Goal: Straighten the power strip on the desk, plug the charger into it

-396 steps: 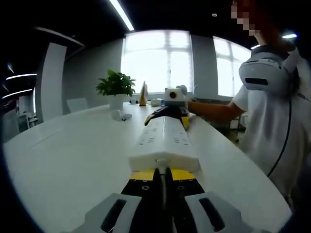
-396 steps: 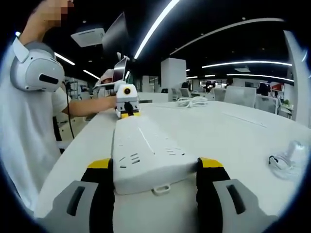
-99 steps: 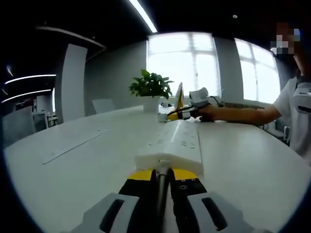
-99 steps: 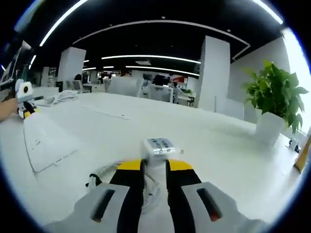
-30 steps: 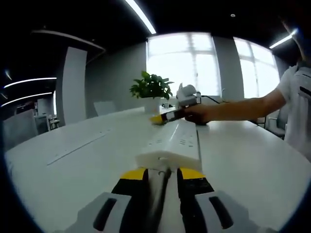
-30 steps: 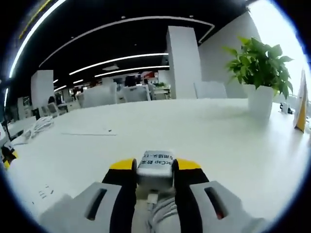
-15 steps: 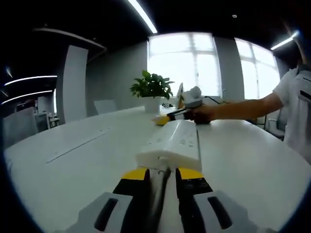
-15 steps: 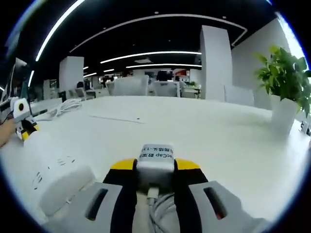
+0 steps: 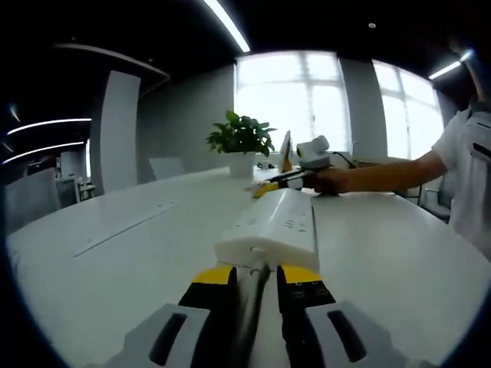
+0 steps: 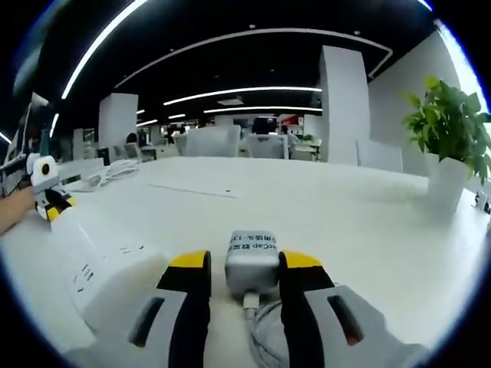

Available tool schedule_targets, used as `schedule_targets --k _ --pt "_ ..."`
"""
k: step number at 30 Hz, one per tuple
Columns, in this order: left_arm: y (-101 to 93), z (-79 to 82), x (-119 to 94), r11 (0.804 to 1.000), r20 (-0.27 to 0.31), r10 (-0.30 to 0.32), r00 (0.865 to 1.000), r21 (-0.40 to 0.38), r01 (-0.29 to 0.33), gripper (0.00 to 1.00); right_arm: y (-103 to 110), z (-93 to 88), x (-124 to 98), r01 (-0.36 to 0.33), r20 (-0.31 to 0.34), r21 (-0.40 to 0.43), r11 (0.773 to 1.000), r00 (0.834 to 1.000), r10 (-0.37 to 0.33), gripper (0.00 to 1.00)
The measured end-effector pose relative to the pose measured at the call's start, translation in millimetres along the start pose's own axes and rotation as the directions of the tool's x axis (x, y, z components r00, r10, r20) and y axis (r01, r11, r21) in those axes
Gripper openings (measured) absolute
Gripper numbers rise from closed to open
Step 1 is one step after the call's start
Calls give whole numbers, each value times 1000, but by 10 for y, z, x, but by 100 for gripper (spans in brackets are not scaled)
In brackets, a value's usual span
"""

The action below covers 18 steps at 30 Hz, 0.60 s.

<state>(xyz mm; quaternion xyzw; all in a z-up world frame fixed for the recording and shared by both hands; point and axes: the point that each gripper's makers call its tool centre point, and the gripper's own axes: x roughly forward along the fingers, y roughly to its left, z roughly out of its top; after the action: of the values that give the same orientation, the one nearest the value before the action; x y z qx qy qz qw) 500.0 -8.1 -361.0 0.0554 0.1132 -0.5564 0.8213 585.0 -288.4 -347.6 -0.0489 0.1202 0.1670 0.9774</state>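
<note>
The white power strip (image 9: 270,228) lies on the white desk (image 9: 123,253), running straight away from my left gripper (image 9: 251,277). That gripper is shut on the strip's pale cord at its near end. At the strip's far end a hand (image 9: 331,181) holds my right gripper (image 9: 268,188). In the right gripper view the white charger (image 10: 252,263) rests on the desk between the jaws of my right gripper (image 10: 245,264), which stand open with a small gap on the left side. Its coiled cable (image 10: 267,331) trails back. The power strip (image 10: 107,268) lies to the left, with my left gripper (image 10: 50,201) beyond it.
A potted plant (image 9: 242,136) stands at the desk's far end by the windows, with a yellow upright card (image 9: 285,148) beside it. The plant (image 10: 453,126) also rises at the right. A white cable bundle (image 10: 115,170) lies far off. Office chairs stand behind the desk.
The right gripper's jaws have spread apart from the charger, which now sits lower on the desk. The power strip looms closer at that view's left. The left gripper holds as before.
</note>
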Motion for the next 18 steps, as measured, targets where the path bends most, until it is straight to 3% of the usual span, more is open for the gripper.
schedule_targets --k 3,5,14,18 --pt "2 1 2 1000 0 2 1000 0 -2 24 -25 22 9 25 11 -21 999 1000 -25 33" --pt "3 2 3 1000 0 3 1000 -1 -3 24 -66 33 31 46 8 -41 998 999 -46 27" --pt "7 8 7 1000 0 2 1000 -1 -2 24 -78 53 85 66 22 7 998 998 -66 28" --pt "13 10 8 1000 0 2 1000 -1 -2 24 -77 63 119 80 29 -29 996 996 -80 28"
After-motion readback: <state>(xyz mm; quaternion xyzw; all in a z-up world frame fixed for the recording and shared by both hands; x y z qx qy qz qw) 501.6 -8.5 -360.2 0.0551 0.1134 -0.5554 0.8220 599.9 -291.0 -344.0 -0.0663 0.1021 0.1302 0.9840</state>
